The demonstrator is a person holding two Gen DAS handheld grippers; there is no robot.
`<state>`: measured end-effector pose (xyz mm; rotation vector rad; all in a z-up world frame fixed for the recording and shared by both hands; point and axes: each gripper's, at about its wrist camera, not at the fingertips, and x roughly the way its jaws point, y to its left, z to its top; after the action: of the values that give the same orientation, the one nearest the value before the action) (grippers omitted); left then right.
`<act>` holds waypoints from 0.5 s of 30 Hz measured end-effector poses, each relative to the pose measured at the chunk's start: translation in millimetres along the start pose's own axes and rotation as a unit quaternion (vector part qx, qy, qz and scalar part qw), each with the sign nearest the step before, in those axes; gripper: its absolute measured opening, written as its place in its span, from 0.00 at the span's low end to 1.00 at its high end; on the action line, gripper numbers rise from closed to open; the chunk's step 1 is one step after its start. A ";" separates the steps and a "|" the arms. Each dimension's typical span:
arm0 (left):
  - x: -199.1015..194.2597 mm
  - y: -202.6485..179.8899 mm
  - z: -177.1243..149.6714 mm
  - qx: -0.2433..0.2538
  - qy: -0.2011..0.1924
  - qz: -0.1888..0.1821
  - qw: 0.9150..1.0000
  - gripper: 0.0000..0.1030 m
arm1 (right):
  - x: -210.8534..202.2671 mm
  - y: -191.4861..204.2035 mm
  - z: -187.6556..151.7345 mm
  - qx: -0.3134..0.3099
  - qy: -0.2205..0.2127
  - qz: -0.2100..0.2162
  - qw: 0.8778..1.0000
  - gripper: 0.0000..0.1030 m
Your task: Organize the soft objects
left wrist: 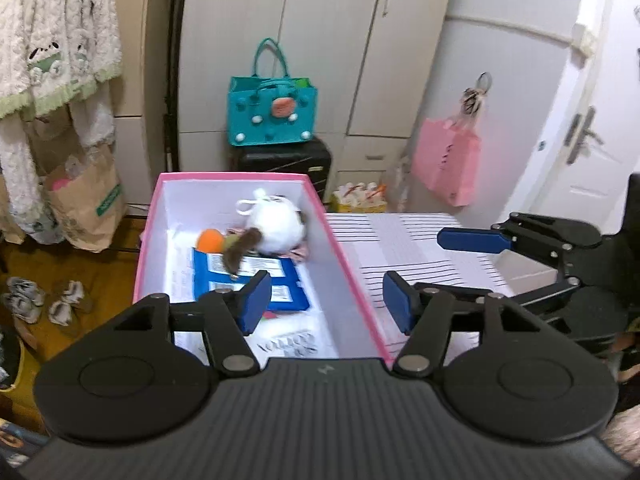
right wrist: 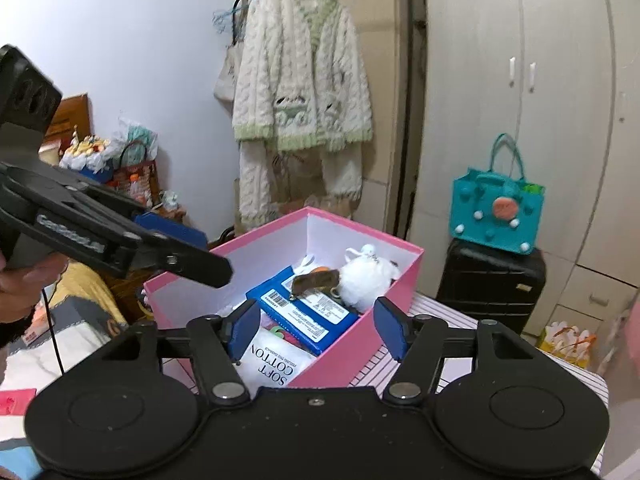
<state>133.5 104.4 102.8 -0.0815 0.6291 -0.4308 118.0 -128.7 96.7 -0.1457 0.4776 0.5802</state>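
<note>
Box (right wrist: 352,364) at the table's (left wrist: 420,240) left edge was already filled: plush (left wrist: 276,228), blue pack (right wrist: 304,316), cotton (right wrist: 276,364). Left gripper (left wrist: 326,304) and right gripper (right wrist: 316,328) were parted, empty; nothing loose was seen.

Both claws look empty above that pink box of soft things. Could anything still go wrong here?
A few things might.

1. The pink box seems to sit near the edge of the striped surface; a nudge from the left gripper could push it off.

2. The white plush toy lies piled on the blue packet, so it may roll when more goes in.

3. The right gripper hangs close to the left one; they could bump.
</note>
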 end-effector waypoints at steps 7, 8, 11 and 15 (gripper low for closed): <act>-16.5 -24.1 -28.1 0.037 -0.037 0.018 0.998 0.67 | -30.6 6.9 -21.7 0.008 -0.030 -0.021 0.999 0.73; -16.0 -26.3 -32.4 0.034 -0.038 0.018 0.999 0.69 | -34.6 9.1 -24.3 0.003 -0.037 -0.031 0.999 0.73; -14.9 -32.4 -46.9 0.018 -0.039 0.003 0.999 0.71 | -43.5 11.6 -32.3 0.005 -0.041 -0.049 0.998 0.73; -14.1 -45.4 -61.9 0.015 -0.046 0.003 0.999 0.78 | -56.2 12.4 -43.3 0.010 -0.044 -0.070 0.997 0.76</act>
<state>70.4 72.4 69.7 -0.0692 0.5328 -0.4279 53.0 -157.4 85.0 -0.1337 0.3844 0.4417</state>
